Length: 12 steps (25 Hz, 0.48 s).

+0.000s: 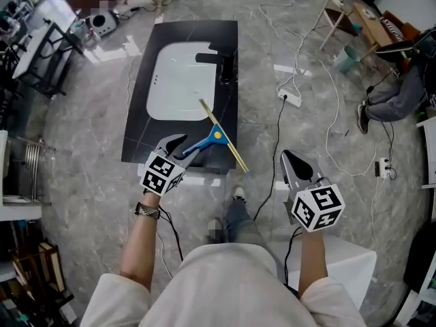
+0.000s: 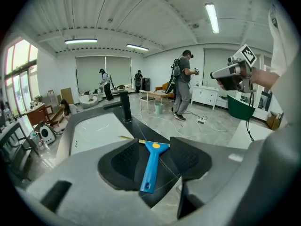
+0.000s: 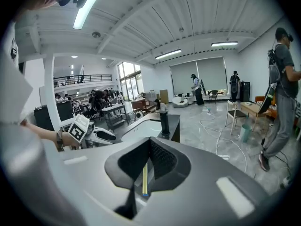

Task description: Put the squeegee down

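Centrally, a squeegee with a blue plastic handle and a long yellow blade (image 1: 219, 136) lies flat on the black bench (image 1: 142, 136), just beside the front right corner of the white oval basin (image 1: 178, 80). Its blade runs diagonally from the basin's rim to about the front right corner of the bench, and its handle points toward the person. A black tap (image 1: 219, 61) stands at the right of the basin.

The left tongs (image 1: 178, 144) hang over the front part of the bench, tilted downward, with their jaws apart. In the left gripper view the blue handle shows between the two black ribbed pads (image 2: 124, 160) with a gap on either side, so neither pad presses on it.

The right tongs (image 1: 289, 157) are held off the bench's right side, over the grey marbled floor (image 1: 320, 114). Their jaws meet at the tips and grip nothing. A strip of the yellow blade shows through the slit behind them.
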### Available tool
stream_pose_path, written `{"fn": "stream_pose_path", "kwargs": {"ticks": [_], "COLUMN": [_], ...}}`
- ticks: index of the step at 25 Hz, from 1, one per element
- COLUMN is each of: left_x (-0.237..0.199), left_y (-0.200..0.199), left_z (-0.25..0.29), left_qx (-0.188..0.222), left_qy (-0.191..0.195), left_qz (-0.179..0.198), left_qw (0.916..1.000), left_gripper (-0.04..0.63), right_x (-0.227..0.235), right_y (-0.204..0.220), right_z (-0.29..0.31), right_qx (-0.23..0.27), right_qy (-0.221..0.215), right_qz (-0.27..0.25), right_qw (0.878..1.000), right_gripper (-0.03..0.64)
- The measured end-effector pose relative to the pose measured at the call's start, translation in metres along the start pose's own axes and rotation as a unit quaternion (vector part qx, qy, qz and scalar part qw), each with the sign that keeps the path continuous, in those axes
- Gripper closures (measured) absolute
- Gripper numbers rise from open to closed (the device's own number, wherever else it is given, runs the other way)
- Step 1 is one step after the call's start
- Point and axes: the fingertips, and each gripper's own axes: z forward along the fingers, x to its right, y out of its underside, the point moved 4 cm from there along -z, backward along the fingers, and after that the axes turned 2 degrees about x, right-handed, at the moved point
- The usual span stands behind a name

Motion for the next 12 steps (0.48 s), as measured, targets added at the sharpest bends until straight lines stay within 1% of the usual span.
{"fn": "stream_pose_path", "kwargs": {"ticks": [5, 9, 12], "left_x": [0.007, 0.014, 0.016], "left_y": [-0.017, -0.03, -0.04], "left_z": [-0.04, -0.076, -0.107], "left_qx": [0.035, 0.059, 0.08], "left_qy": [-0.018, -0.028, -0.042], "left_qz": [-0.008, -0.005, -0.005], "left_qw": [0.9992, 0.9978, 0.9958], "left_gripper": [0.405, 0.405, 0.423], "right_x": [-0.024, -0.043, -0.062], "right_y": [-0.02, -0.035, -0.046], "right_z": [-0.008, -0.015, -0.017], "right_qx": [0.019, 0.032, 0.043], "right_qy": [-0.011, -0.019, -0.029], "right_qz": [-0.027, -0.046, -0.059], "right_qw": [0.999, 0.998, 0.997], "right_gripper": [0.611, 0.61, 0.611]}}
